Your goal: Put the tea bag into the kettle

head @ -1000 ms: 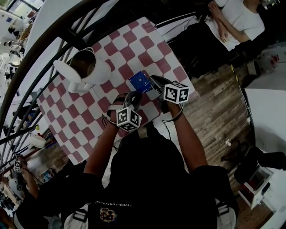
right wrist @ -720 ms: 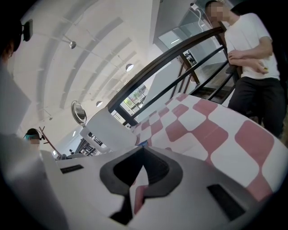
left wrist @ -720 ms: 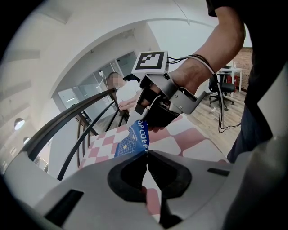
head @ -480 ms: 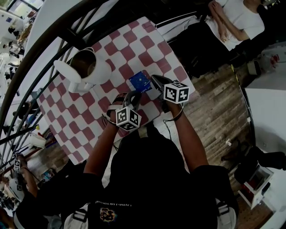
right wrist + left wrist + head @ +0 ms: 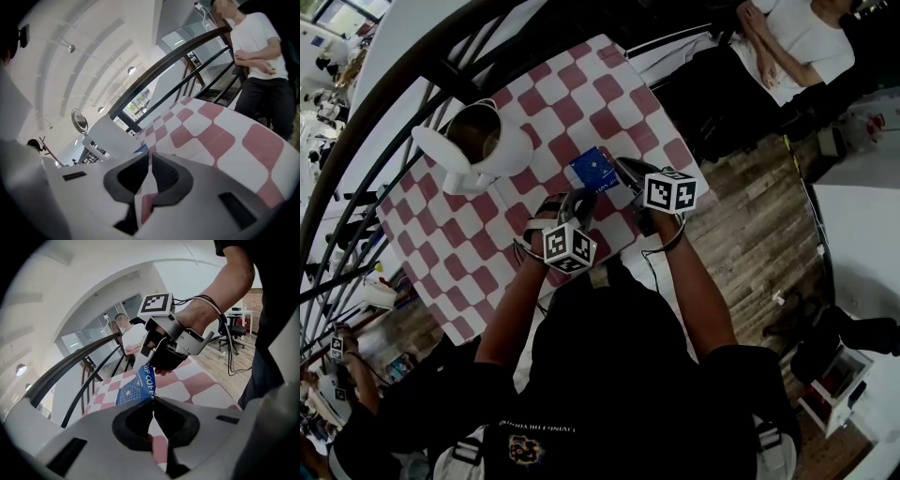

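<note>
Left gripper [image 5: 152, 403] and right gripper [image 5: 149, 157] both clamp the blue tea bag [image 5: 593, 170]; kettle [image 5: 480, 139] at ten o'clock.

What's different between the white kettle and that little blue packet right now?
The white kettle is big and rounded; the blue packet is small and flat. The kettle stands on the checked table, open at the top; the packet is pinched between the left hand-held gripper and the right hand-held gripper, both shut on it. Both are over the same table.
</note>
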Available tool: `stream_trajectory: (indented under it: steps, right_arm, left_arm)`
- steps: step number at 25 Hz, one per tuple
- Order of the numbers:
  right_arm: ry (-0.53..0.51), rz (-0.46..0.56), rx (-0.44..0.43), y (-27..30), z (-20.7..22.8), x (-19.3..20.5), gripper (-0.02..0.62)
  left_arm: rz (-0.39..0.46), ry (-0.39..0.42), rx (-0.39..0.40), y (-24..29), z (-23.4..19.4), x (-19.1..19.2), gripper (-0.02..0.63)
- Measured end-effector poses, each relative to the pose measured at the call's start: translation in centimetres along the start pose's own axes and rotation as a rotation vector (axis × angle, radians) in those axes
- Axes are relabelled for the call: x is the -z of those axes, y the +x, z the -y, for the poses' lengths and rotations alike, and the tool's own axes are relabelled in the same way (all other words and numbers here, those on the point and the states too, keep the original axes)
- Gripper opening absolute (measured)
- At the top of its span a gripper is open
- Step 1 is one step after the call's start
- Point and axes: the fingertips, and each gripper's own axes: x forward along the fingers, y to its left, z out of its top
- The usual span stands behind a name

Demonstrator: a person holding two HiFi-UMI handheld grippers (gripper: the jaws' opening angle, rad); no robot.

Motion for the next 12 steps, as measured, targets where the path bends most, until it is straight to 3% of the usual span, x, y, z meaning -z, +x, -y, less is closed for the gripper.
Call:
stream_trajectory:
  steps: [5, 12]
  right_arm:
    - [0.007, -0.028, -0.031, 0.2, -0.4, 0.4, 0.018]
    - [-0.082, -0.091, -0.051, 0.6, -1.3, 1.2, 0.020]
  left_arm:
    - [-0.013, 0.010, 0.010, 0.1, 0.2, 0.4, 0.012]
    - [-0.010, 0.008, 0.013, 0.0, 0.1, 0.6, 0.012]
